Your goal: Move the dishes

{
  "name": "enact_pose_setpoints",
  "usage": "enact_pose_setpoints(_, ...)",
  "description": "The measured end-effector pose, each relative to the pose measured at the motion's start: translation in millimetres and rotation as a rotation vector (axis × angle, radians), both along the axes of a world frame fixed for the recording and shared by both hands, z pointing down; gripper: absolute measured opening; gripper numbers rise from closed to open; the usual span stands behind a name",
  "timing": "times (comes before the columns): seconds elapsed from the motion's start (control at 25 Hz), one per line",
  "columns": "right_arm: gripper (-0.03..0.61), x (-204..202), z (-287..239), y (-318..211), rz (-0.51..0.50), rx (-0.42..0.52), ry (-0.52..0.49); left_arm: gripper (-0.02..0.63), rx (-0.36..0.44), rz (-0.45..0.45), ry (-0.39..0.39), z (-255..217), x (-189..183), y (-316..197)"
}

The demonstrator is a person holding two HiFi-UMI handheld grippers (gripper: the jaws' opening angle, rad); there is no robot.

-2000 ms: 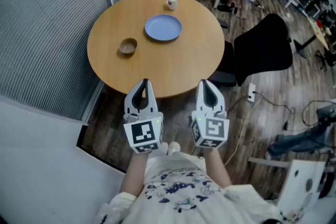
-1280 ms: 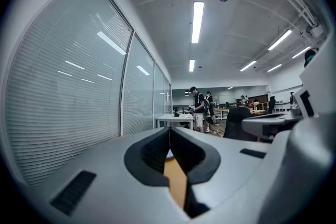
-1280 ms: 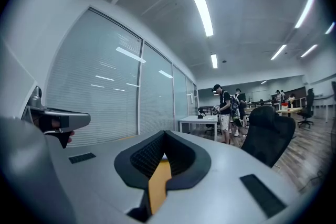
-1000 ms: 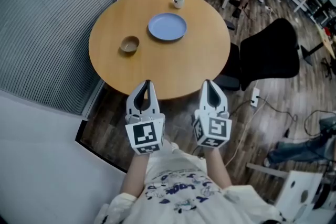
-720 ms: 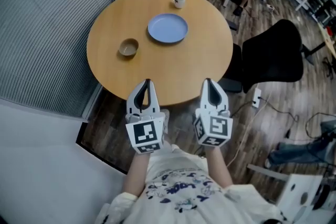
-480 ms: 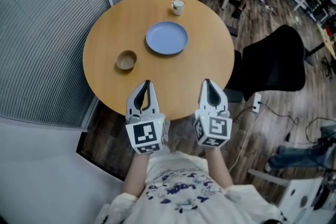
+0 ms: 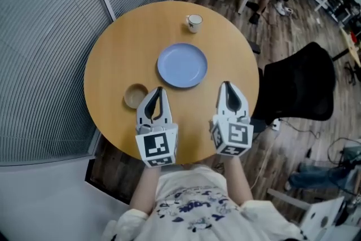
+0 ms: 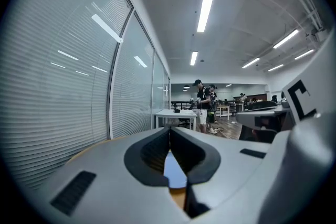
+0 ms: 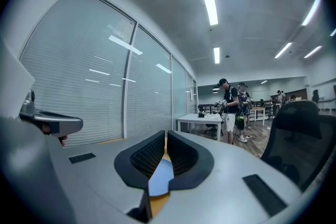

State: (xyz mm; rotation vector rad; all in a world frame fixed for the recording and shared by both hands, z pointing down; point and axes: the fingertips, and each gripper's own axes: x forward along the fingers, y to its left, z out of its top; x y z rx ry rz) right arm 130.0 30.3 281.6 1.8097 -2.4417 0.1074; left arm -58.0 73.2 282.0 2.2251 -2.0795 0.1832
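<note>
Head view: you have closed in on the round table (image 7: 113, 53). A moment ago both grippers hung short of its near edge, over the floor; now they reach in over the wood. Your left gripper (image 7: 157, 90) has its tips just beside the small brown bowl (image 7: 134, 95), and your right gripper (image 7: 227, 84) sits near the right rim of the blue plate (image 7: 181, 65). The white cup (image 7: 194, 22) stands well beyond the plate, toward the far edge. All three dishes rest untouched, so the approach looks done and the first pick is what remains.

Left gripper view: the jaws are pressed together with nothing between them. A sliver of the blue plate and some tabletop show in the notch below the tips. You need to spread them before going for the bowl.

Right gripper view: here too the jaws are closed on nothing, pointing nearly level across the table, with blue plate showing beneath. Open them, then tip down toward the plate's rim.
</note>
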Motion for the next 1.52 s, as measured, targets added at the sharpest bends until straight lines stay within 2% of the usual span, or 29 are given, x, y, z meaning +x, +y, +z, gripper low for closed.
enact_pose_setpoints(0.28, 0.002, -16, -1, -76, 0.022, -0.007, 0.005, 0.005, -0.031, 0.024, 0.013, 10, -22, -61)
enact_pose_setpoints(0.48, 0.002, -23, -10, -135, -0.005, 0.012, 0.034, 0.005, -0.055, 0.017, 0.058, 20, -28, -103)
enact_pose_setpoints(0.68, 0.009, -27, -14, -203, -0.057, 0.023, 0.078, 0.005, -0.096, 0.006, 0.038, 37, -29, -143)
enact_pose_setpoints(0.76, 0.050, -32, -10, -234, -0.090, 0.014, 0.088, 0.005, -0.112, -0.013, 0.054, 47, -31, -161)
enact_pose_setpoints(0.8, 0.107, -37, -7, -252, -0.108, 0.007, 0.088, 0.005, -0.120, -0.019, 0.059, 54, -33, -172)
enact_pose_setpoints(0.84, 0.132, -40, -2, -269, -0.125, 0.000, 0.084, 0.005, -0.128, -0.025, 0.060, 61, -34, -183)
enact_pose_setpoints(0.96, 0.163, -48, 20, -317, -0.175, -0.024, 0.067, 0.005, -0.147, -0.045, 0.064, 84, -32, -213)
enact_pose_setpoints(1.08, 0.230, -60, 53, -363, -0.244, -0.068, 0.068, 0.005, -0.161, -0.064, 0.084, 102, -29, -246)
enact_pose_setpoints(1.16, 0.282, -72, 78, -393, -0.286, -0.096, 0.077, 0.005, -0.176, -0.062, 0.068, 115, -30, -269)
enact_pose_setpoints(1.24, 0.325, -83, 104, -417, -0.310, -0.120, 0.077, 0.005, -0.194, -0.054, 0.043, 129, -30, -285)
enact_pose_setpoints(1.32, 0.370, -89, 130, -435, -0.314, -0.152, 0.071, 0.005, -0.216, -0.060, 0.058, 141, -29, -292)
enact_pose_setpoints(1.52, 0.391, -101, 200, -468, -0.325, -0.249, 0.035, 0.005, -0.282, -0.093, 0.081, 170, -27, -296)
